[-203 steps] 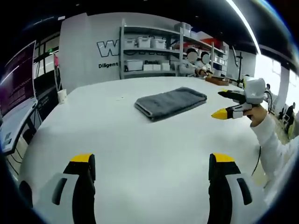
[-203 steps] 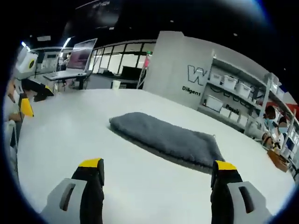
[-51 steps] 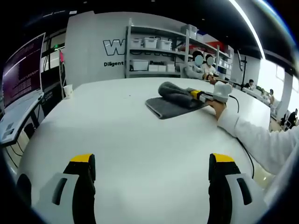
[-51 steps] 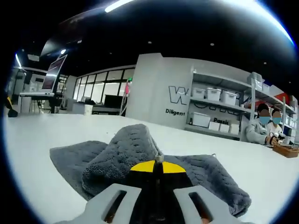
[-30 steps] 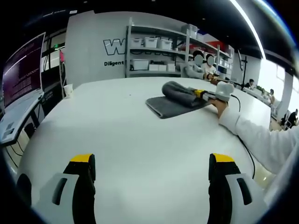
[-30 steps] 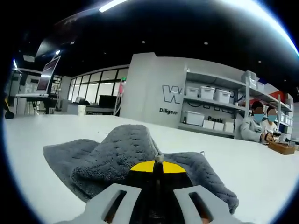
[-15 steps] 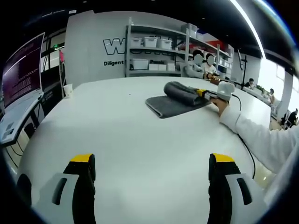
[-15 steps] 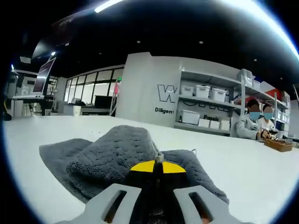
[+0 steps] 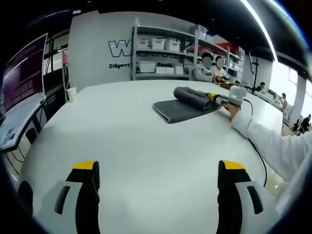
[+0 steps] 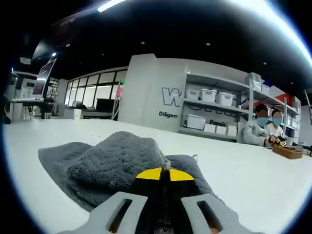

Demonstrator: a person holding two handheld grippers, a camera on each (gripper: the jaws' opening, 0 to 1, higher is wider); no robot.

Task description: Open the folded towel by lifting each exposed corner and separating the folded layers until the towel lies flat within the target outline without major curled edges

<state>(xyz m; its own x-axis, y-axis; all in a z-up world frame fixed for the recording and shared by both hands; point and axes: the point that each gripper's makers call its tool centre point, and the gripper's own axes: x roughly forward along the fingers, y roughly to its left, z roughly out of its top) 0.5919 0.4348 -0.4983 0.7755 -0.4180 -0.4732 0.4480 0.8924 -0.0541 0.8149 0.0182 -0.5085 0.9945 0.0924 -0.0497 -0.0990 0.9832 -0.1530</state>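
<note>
The grey towel (image 9: 183,105) lies on the white table (image 9: 126,141), far ahead in the left gripper view. Its top layer is raised into a hump at the right side. My right gripper (image 9: 214,97) is shut on that layer, held by a hand in a white sleeve (image 9: 265,146). Seen from the right gripper view, the towel (image 10: 107,168) bulges up right in front of the shut yellow-tipped right gripper (image 10: 164,171), with the pinched edge of cloth at the tips. My left gripper (image 9: 158,168) hovers open low over the near table, far from the towel.
Shelves with white bins (image 9: 161,56) stand behind the table against a grey wall. Two seated people (image 10: 265,130) are at the back right. A monitor (image 9: 22,78) and a side desk stand at the left, with a paper cup (image 9: 71,93) near the table's far left edge.
The right gripper has drawn the pinched towel layer slightly to the right and lower; the hump has flattened a little. The left gripper has stayed still.
</note>
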